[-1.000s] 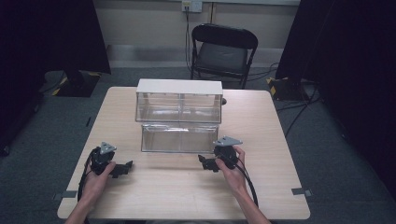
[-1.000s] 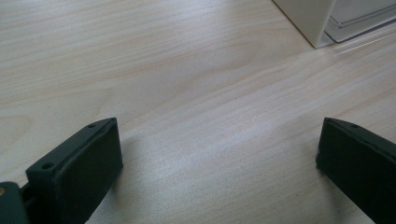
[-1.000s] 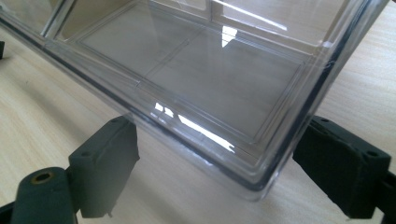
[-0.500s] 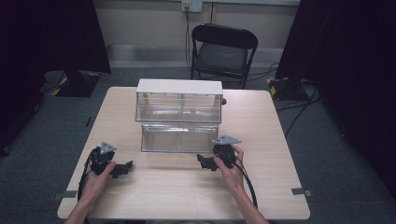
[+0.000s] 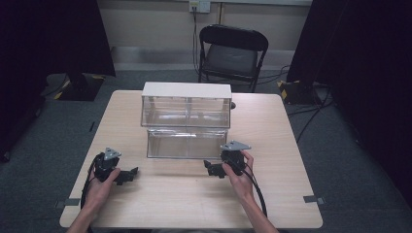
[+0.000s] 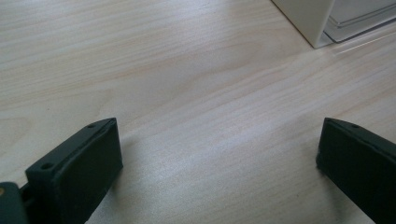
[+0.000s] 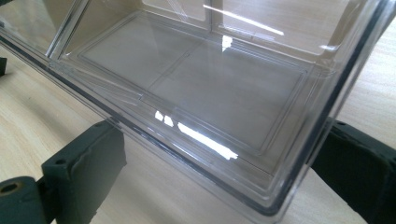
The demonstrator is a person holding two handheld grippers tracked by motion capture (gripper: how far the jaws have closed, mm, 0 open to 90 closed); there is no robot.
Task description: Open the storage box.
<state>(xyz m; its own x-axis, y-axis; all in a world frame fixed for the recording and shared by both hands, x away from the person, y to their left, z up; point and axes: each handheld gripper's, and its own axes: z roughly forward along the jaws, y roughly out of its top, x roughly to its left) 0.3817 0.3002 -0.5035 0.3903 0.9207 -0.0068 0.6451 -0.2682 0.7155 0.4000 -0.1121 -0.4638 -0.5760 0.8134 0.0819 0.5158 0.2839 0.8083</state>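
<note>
The setting is a lab or recording studio. A plain wooden desk point(image 5: 272, 145) stands on grey carpet, enclosed by black curtains point(image 5: 359, 58). A folding chair point(image 5: 232, 56), floor cables point(image 5: 311, 114) and tape markers point(image 5: 310, 199) complete the setup.

The high view is looking forward and down from above the person's side, taking in the whole table point(image 5: 194, 204) from afar. The left gripper view is skimming close over the wood, catching a corner of the clear drawer unit point(image 6: 322, 23). The right gripper view is sitting very near that unit's pulled-out drawer point(image 7: 210, 93), which the high view is sharing.
</note>
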